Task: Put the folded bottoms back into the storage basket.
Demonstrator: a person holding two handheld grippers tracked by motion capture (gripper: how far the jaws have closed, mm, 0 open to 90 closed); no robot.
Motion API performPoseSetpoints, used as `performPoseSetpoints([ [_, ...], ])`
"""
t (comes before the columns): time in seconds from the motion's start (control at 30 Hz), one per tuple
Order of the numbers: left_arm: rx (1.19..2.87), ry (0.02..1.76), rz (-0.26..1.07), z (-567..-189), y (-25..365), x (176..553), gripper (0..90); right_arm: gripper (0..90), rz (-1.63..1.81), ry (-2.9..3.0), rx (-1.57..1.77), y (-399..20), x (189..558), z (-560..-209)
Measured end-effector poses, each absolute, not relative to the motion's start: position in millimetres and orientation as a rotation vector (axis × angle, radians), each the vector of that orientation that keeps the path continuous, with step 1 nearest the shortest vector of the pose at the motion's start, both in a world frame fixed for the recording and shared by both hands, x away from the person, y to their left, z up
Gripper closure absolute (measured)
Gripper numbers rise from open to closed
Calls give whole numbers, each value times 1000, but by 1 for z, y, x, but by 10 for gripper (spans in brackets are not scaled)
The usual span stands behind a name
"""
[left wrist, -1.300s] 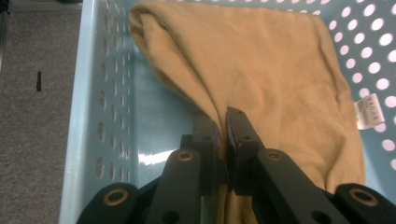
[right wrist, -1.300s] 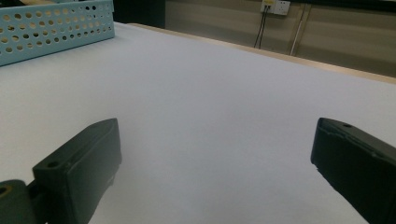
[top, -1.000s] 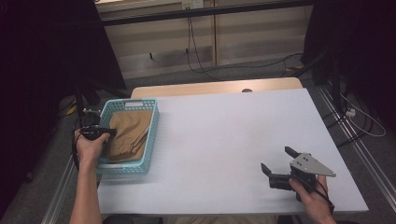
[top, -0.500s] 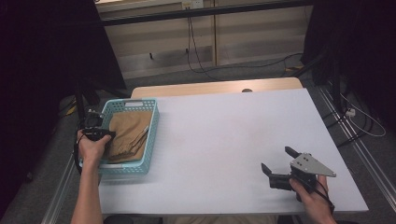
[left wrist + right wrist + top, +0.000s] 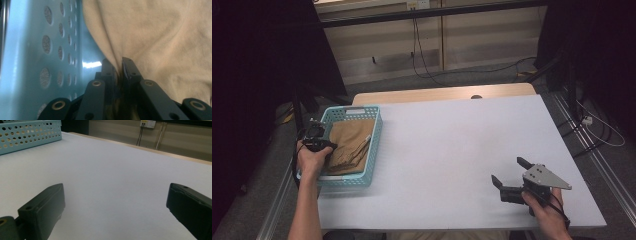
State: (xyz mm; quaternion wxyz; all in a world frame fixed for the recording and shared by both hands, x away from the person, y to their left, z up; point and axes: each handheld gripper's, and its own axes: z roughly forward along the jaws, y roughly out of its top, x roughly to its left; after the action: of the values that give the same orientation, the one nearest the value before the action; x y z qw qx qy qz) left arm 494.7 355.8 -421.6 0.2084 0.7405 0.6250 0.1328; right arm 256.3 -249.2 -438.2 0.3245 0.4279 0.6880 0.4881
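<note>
High view: left gripper [image 5: 318, 141] has shifted slightly toward the near-left corner of the basket [image 5: 376, 131] vs a second ago; right gripper [image 5: 512, 176] unchanged, resting on the white surface [image 5: 447, 150] far from the basket. Tan cloth [image 5: 349, 145] lies crumpled inside the perforated light-blue plastic basket. Left gripper view: jaws pinched together on a fold of the cloth, soft matte weave, right beside the basket wall [image 5: 37, 50] with round holes. Right gripper view: black blocky jaws wide apart, nothing between them, smooth surface ahead, basket at far upper left
</note>
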Motion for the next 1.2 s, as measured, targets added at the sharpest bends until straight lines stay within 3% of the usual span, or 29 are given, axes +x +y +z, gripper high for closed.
performPoseSetpoints([
  [0.13,2058,1712,390,-419,355,494,779,17,1282,1802,1122,-250,256,-438],
  [0.37,2069,1593,379,-410,353,491,639,17,1286,1804,1120,-250,256,-438],
  [0.87,2036,1499,390,-393,357,485,489,17,1288,1808,1122,-250,257,-438],
  [0.97,2055,1446,421,-388,358,484,481,17,1288,1808,1121,-250,257,-438],
  [1.2,1994,1364,514,-384,360,481,363,17,1291,1806,1122,-250,257,-438],
])
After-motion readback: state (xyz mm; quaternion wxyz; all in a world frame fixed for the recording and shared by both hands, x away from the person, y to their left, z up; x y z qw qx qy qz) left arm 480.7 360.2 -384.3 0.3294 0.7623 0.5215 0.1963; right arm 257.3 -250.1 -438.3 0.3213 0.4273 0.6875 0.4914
